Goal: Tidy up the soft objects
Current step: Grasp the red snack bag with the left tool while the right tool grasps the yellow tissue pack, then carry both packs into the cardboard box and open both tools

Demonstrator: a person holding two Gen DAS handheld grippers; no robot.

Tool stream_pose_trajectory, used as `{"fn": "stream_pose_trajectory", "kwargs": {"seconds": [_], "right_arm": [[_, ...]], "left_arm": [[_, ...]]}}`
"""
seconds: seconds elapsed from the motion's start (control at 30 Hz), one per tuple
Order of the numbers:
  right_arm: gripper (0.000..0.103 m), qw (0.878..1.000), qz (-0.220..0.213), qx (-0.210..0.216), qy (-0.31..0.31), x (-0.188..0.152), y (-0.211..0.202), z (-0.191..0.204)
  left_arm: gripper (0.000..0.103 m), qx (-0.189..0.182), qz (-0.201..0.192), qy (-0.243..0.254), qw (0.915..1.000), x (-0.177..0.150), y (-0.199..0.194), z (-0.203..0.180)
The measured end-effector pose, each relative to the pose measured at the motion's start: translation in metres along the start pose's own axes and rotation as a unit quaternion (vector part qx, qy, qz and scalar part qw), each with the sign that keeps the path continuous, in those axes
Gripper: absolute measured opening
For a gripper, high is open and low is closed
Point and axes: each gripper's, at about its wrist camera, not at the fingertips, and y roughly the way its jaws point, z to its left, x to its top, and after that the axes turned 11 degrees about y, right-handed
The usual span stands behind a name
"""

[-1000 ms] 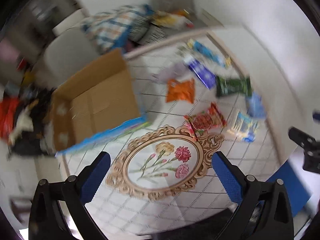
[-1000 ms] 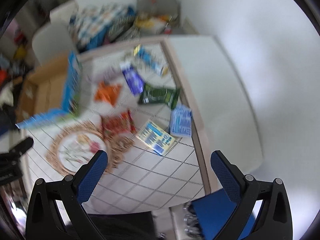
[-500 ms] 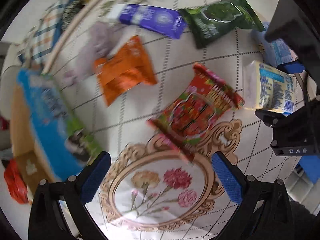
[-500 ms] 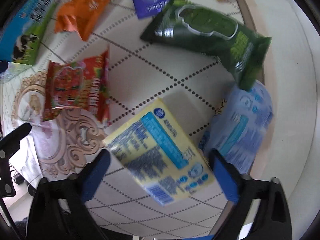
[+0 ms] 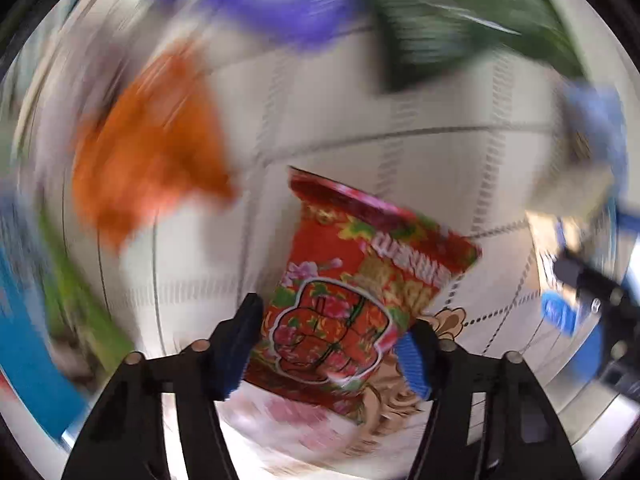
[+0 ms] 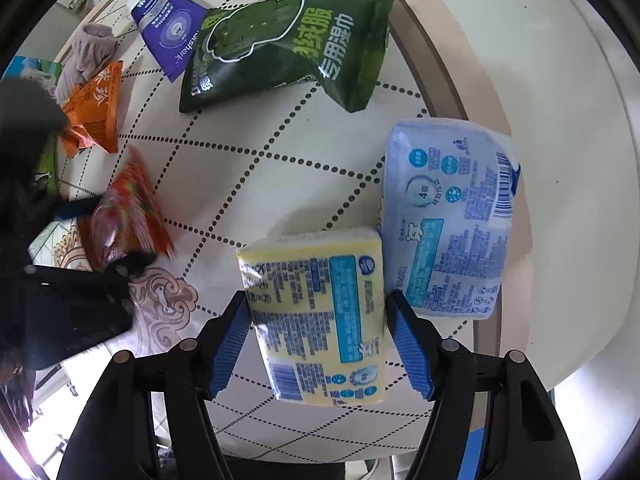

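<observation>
My left gripper is shut on a red flowered snack packet, pads pressed to its two sides; the packet also shows in the right wrist view. My right gripper is shut on a yellow tissue pack, its fingers touching both long sides. A pale blue tissue pack lies right beside it on the patterned tablecloth. The left view is heavily blurred.
A green wet-wipes bag, a purple pack, an orange packet and a grey cloth lie further back. The table edge runs along the right. The left gripper's body sits at the left.
Both grippers came down from high above the table to the packs and closed: the left on the red packet, the right on the yellow tissue pack.
</observation>
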Motion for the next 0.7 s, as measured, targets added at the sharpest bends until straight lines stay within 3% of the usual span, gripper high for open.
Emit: {"fn": "stream_pose_trajectory", "kwargs": {"seconds": [0.03, 0.1, 0.17, 0.27, 0.37, 0.43, 0.6, 0.7], "right_arm": [[0.071, 1.0, -0.001, -0.006, 0.0, 0.004, 0.002, 0.0], [0.071, 1.0, 0.004, -0.017, 0.01, 0.006, 0.002, 0.001], [0.071, 0.999, 0.022, -0.008, 0.022, 0.008, 0.013, 0.01], [0.071, 0.997, 0.063, 0.029, 0.033, 0.006, 0.029, 0.013], [0.071, 0.997, 0.062, 0.02, 0.043, 0.005, 0.042, 0.011], [0.07, 0.996, 0.07, 0.01, 0.052, 0.005, 0.053, 0.013], [0.065, 0.996, 0.052, 0.016, 0.064, 0.001, 0.065, 0.02], [0.065, 0.997, 0.043, 0.026, 0.056, -0.013, 0.048, 0.018]], "left_arm": [[0.057, -0.02, 0.02, -0.058, 0.9979, -0.008, 0.005, 0.012], [0.057, -0.1, 0.031, -0.176, 0.9789, -0.035, 0.017, 0.035], [0.059, -0.137, 0.012, -0.219, 0.966, -0.052, 0.022, 0.041], [0.059, -0.133, -0.002, -0.208, 0.969, -0.053, 0.022, 0.035], [0.059, -0.113, -0.006, -0.189, 0.9753, -0.05, 0.028, 0.015], [0.05, -0.096, -0.011, -0.182, 0.9786, -0.047, 0.029, 0.002], [0.044, -0.075, -0.033, -0.181, 0.9801, -0.045, 0.017, -0.012], [0.043, -0.073, -0.055, -0.183, 0.9789, -0.059, 0.0, -0.019]]}}
